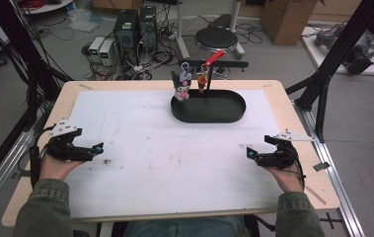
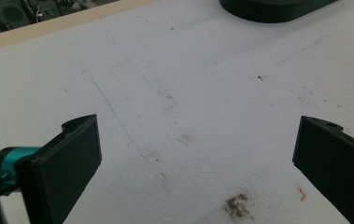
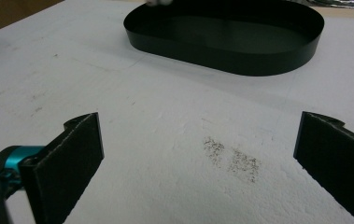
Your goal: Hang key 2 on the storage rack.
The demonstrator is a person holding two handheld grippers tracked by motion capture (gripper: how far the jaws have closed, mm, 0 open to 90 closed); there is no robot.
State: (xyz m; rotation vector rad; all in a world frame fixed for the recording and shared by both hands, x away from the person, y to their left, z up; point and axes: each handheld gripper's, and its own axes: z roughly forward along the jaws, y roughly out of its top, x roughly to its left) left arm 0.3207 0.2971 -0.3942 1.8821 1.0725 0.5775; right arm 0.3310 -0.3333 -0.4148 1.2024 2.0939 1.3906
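Now both your grippers rest low on the white sheet, holding nothing.
Your left gripper (image 1: 98,147) and right gripper (image 1: 249,153) sit near you, well apart, each with its fingers (image 2: 67,163) spread wide over bare, spotty sheet (image 1: 165,163). Farther back on the counter (image 1: 71,89) is the black oval tray (image 1: 234,114), with small toys (image 1: 183,81) hanging from a stand at its far rim.

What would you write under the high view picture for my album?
Two open grippers, left and right, rest on a white mat before a black tray with hanging toys.
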